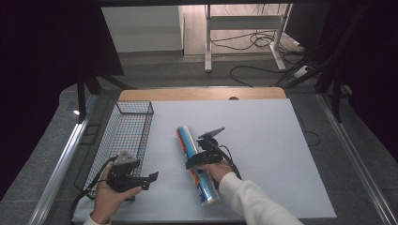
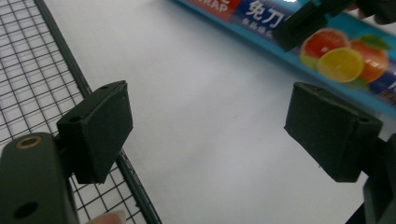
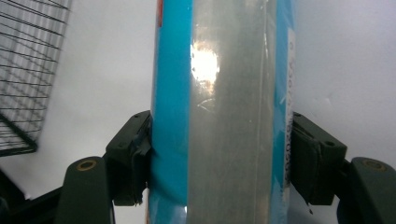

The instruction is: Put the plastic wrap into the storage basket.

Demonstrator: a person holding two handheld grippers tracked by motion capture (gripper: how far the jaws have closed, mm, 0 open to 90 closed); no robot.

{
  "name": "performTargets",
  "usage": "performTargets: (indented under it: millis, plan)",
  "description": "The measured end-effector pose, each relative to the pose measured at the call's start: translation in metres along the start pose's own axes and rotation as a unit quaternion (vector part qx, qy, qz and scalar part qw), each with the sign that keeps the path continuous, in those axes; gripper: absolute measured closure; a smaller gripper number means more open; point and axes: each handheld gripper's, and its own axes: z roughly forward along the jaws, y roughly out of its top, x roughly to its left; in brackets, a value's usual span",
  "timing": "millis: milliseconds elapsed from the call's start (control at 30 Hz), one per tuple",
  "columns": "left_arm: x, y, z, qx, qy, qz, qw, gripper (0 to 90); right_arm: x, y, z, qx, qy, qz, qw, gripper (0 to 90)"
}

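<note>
A long roll of cling wrap [image 1: 204,186] in a blue wrapper with fruit pictures lies lengthwise near the middle of the white table top [image 1: 263,140]. My right gripper [image 1: 198,159] is shut on the roll about halfway along it. In the right gripper view, its two black jaws press both sides of the roll [image 3: 224,116]. My left gripper [image 1: 149,181] is held low at the front left, open and holding nothing. In the left gripper view, its jaws stand wide apart over bare table, with the roll [image 2: 345,60] beyond them. I cannot tell whether the roll is lifted off the table.
A black wire basket [image 1: 134,103] stands along the table's left side, beside the left gripper, and its mesh [image 2: 28,70] holds nothing I can see. Past the table's far wooden edge [image 1: 202,93] are cables and desk legs on the floor.
</note>
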Motion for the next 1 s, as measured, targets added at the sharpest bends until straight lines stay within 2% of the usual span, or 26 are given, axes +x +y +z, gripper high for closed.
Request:
performTargets:
  millis: [200,333,467,500,600,667,733,800,833,867,900,933,967,1000]
  plan:
    - [0.002,0.000,-0.001,-0.005,-0.003,-0.007,1.0000,15.4,-0.006,0.000,-0.016,-0.009,0.019,0.000,0.9998,32.5]
    - [0.001,0.000,-0.001,-0.004,-0.003,-0.008,1.0000,15.5,-0.007,-0.003,-0.026,-0.016,0.027,-0.009,0.9995,32.6]
    - [0.002,0.001,-0.002,-0.010,-0.004,-0.012,0.9999,15.7,-0.005,-0.005,-0.044,-0.031,0.045,-0.020,0.9983,32.6]
    - [0.002,0.001,-0.004,-0.017,-0.008,-0.014,0.9997,16.0,-0.004,-0.007,-0.056,-0.046,0.056,-0.024,0.9971,32.6]
    - [0.002,0.003,-0.005,-0.027,-0.019,-0.024,0.9992,16.3,-0.005,-0.009,-0.067,-0.056,0.069,-0.027,0.9957,32.6]
    - [0.003,0.005,-0.006,-0.038,-0.037,-0.037,0.9979,16.7,-0.009,-0.016,-0.081,-0.076,0.086,-0.029,0.9930,32.6]
    - [0.003,0.008,-0.007,-0.048,-0.060,-0.051,0.9957,16.8,-0.011,-0.018,-0.084,-0.083,0.090,-0.033,0.9919,32.6]
    - [0.002,0.011,-0.007,-0.063,-0.088,-0.065,0.9920,16.9,-0.014,-0.023,-0.089,-0.093,0.103,-0.033,0.9898,32.6]
    - [0.000,0.015,-0.006,-0.071,-0.115,-0.072,0.9881,16.9,-0.018,-0.028,-0.093,-0.101,0.118,-0.031,0.9874,32.6]
    - [0.000,0.015,-0.006,-0.071,-0.115,-0.072,0.9881,16.9,-0.018,-0.028,-0.093,-0.101,0.118,-0.031,0.9874,32.6]
    - [-0.001,0.019,-0.002,-0.076,-0.149,-0.083,0.9823,16.8,-0.023,-0.032,-0.096,-0.106,0.130,-0.029,0.9854,32.6]
    - [-0.001,0.019,-0.002,-0.076,-0.149,-0.083,0.9823,16.8,-0.023,-0.032,-0.096,-0.106,0.130,-0.029,0.9854,32.6]
    - [-0.002,0.024,0.004,-0.077,-0.189,-0.102,0.9736,16.5,-0.026,-0.035,-0.097,-0.112,0.138,-0.028,0.9837,32.6]
    - [-0.002,0.024,0.004,-0.077,-0.189,-0.102,0.9736,16.4,-0.026,-0.035,-0.097,-0.112,0.138,-0.028,0.9837,32.6]
